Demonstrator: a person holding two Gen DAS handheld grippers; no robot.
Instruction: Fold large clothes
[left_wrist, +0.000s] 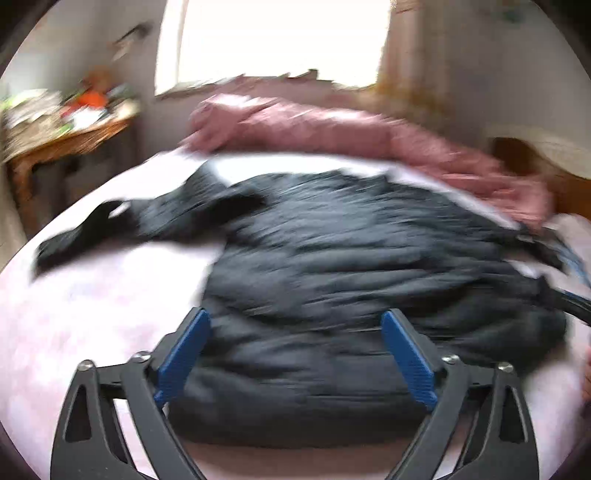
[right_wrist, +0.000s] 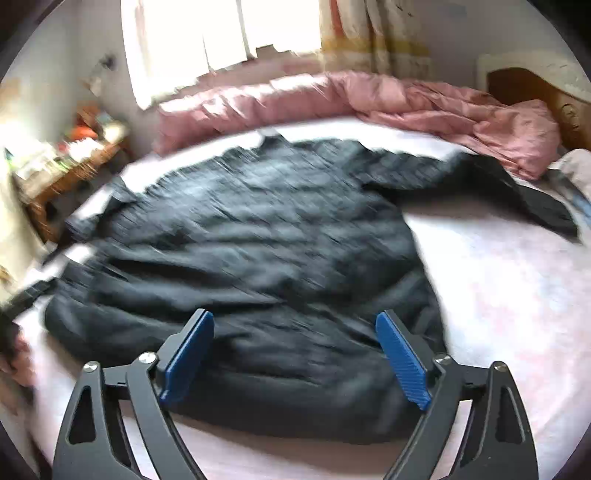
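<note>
One black padded jacket lies spread flat on the pale pink bed sheet, hem toward me and collar toward the window. Its body runs lengthwise away from me, while the two sleeves stretch crosswise: one sleeve reaches out to my left in the left wrist view, the other sleeve reaches out to my right in the right wrist view, angling down toward the sheet's edge.

My left gripper hangs just above the hem with its jaws spread wide, both blue pads clear of each other and nothing clamped between them. My right gripper is likewise wide apart over the hem's right part, empty. Whether either one touches the fabric I cannot tell; both views are smeared with blur.

Beyond the jacket, one rumpled pink duvet is bunched along the far side of the bed, just past the collar. One wooden side table, cluttered with small items too blurred to name, stands to the left, beside the bed. A wooden headboard shows at far right.
</note>
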